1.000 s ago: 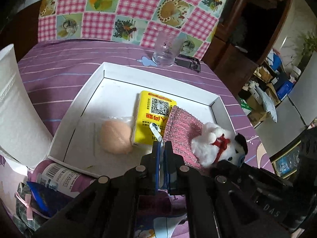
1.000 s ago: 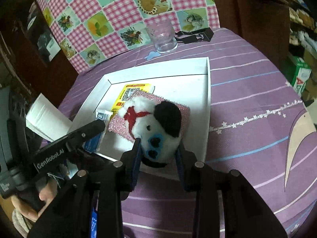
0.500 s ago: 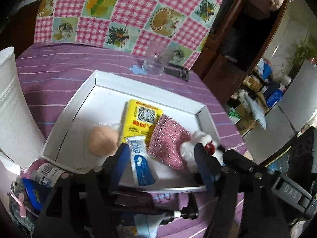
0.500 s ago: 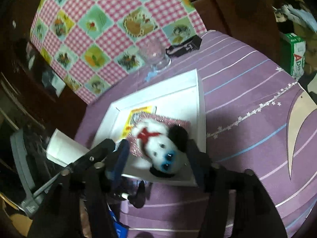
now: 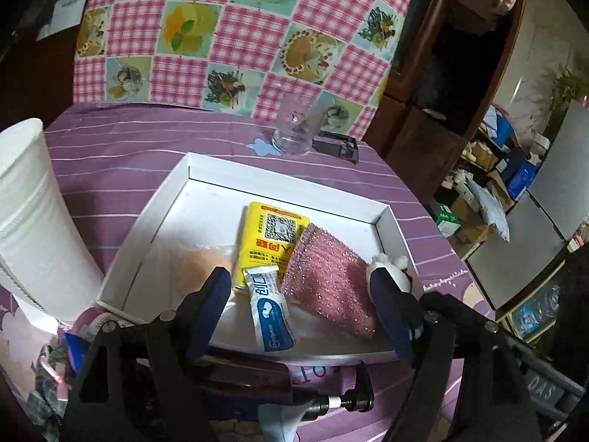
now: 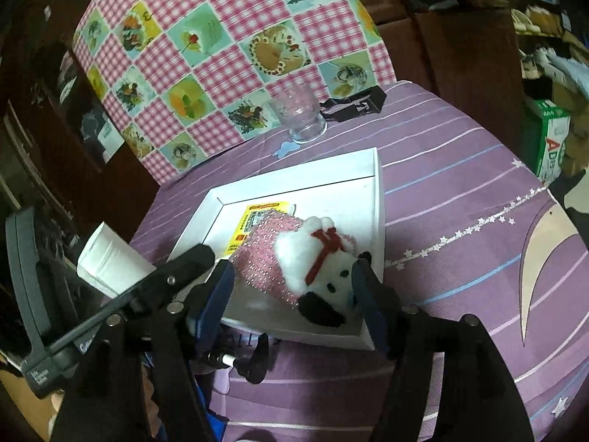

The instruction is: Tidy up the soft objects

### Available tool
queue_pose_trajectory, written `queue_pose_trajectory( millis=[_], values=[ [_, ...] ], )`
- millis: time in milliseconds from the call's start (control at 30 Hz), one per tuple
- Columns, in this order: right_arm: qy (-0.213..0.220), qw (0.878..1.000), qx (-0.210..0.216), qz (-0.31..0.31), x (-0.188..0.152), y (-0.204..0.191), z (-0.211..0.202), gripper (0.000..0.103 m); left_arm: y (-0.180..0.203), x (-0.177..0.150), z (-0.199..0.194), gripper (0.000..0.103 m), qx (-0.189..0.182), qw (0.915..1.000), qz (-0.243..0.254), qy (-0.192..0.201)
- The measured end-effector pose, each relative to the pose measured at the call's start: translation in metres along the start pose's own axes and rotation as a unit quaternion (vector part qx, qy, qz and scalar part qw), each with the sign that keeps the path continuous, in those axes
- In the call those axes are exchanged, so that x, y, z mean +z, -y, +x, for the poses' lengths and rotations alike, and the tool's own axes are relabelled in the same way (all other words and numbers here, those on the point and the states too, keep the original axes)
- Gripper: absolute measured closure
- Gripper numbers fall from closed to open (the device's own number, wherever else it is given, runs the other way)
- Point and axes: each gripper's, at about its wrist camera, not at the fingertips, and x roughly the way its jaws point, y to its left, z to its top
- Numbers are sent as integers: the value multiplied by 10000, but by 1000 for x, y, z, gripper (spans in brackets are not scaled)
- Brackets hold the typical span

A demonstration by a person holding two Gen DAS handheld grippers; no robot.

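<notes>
A white tray (image 5: 206, 171) on the purple table holds a peach sponge (image 5: 198, 267), a yellow packet (image 5: 274, 237), a pink glittery pouch (image 5: 327, 280) and a small white-and-blue tube (image 5: 270, 313). A white plush dog (image 6: 320, 261) with a red bow lies on the pouch (image 6: 265, 250) at the tray's (image 6: 377, 184) right side. My left gripper (image 5: 300, 309) is open and empty above the tube. My right gripper (image 6: 291, 296) is open, its fingers either side of the plush without gripping it.
A clear glass (image 5: 294, 129) and a black clip (image 5: 338, 145) stand behind the tray. A white paper roll (image 5: 33, 221) stands at the left. A checked cloth (image 5: 235, 37) hangs behind the table. Shelves and boxes lie to the right.
Both grippers opened and drew back. The left let go of the tube, which now lies in the tray. The right let go of the plush dog, which now rests on the pouch.
</notes>
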Motion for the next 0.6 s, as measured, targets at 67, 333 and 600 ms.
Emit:
queue_pose_trajectory(
  millis=[67,333,600],
  values=[
    [15,9998,63,-185,0,-6,-6,36,3,3,-6,25,41,9999,81,86],
    [261,9968,-34,-759,-1,-22,-26,36,12,1,-45,25,512,9983,38,286],
    [111,9910,84,-1328,-16,-47,-36,36,7,-33,-92,24,1100,9909,502,592]
  ],
)
